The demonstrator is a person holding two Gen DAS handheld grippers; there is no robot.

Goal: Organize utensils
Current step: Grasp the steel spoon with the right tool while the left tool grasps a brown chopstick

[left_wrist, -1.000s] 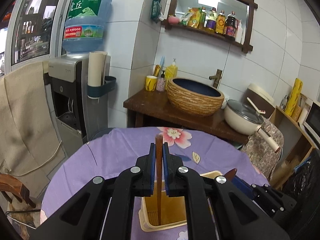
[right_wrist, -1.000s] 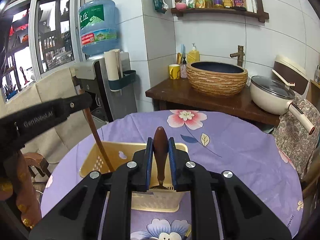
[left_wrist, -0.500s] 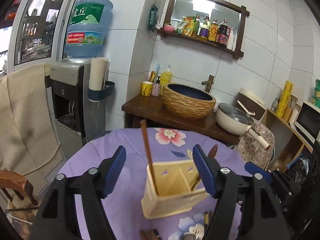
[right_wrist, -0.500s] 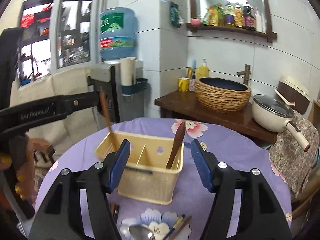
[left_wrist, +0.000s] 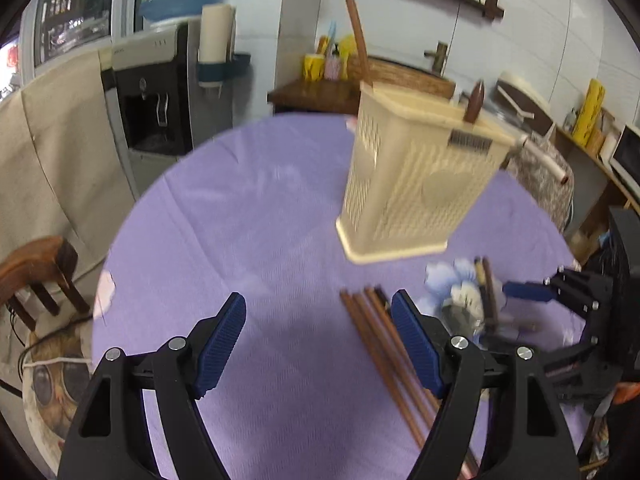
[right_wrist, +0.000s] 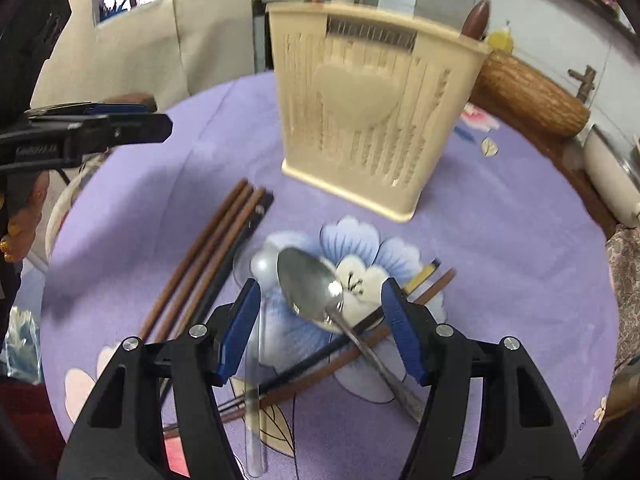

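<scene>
A cream plastic utensil holder [left_wrist: 416, 176] [right_wrist: 372, 120] stands on the purple tablecloth, with a brown chopstick [left_wrist: 358, 36] and a brown wooden handle [left_wrist: 475, 101] standing in it. Several brown chopsticks [left_wrist: 384, 340] [right_wrist: 208, 264] lie on the cloth. A metal spoon [right_wrist: 320, 292] lies between the pads of my right gripper [right_wrist: 320, 324], which is open just above it. A clear plastic spoon [right_wrist: 258, 320] and more chopsticks [right_wrist: 344, 356] lie under it. My left gripper [left_wrist: 318, 344] is open and empty, low over the cloth, its right pad beside the chopsticks.
The table [left_wrist: 248, 216] is round with its edge near the left. A wooden chair [left_wrist: 40, 276] stands at the left, a water dispenser [left_wrist: 156, 92] behind. A wooden counter with a woven basin [right_wrist: 528, 92] and a pan is at the back right.
Both grippers opened, left the chopstick and the wooden-handled utensil in the holder, then drew back and dropped low over the loose utensils on the cloth.
</scene>
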